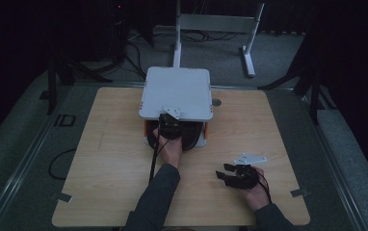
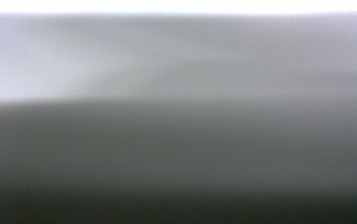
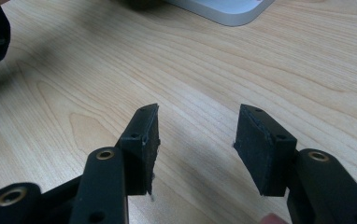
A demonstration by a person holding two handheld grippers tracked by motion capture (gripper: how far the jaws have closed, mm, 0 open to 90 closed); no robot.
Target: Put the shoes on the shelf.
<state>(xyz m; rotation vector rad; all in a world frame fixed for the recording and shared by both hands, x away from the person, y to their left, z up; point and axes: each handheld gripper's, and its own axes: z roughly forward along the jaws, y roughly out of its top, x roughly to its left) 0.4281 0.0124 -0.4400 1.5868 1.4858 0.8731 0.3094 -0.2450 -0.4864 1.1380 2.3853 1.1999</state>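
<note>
high view: one wooden table [image 1: 114,159], one white-topped box [image 1: 177,92], two grippers, one per hand.
the box stands at the middle of the table's far edge, its flat white lid over a body with orange corners and a dark opening on the near side. the left gripper [image 1: 170,126] is pushed up to that opening under the lid's near edge, with one grey three-cornered plate on top and one black cable trailing down the sleeve; whether its jaws are apart or together cannot be told, and the left gripper view is a grey blur. the right gripper [image 3: 195,144] rests near the table's near right corner, its two black jaws spread wide with bare wood between them. one small white flat piece [image 1: 250,158] lies just beyond it.
</note>
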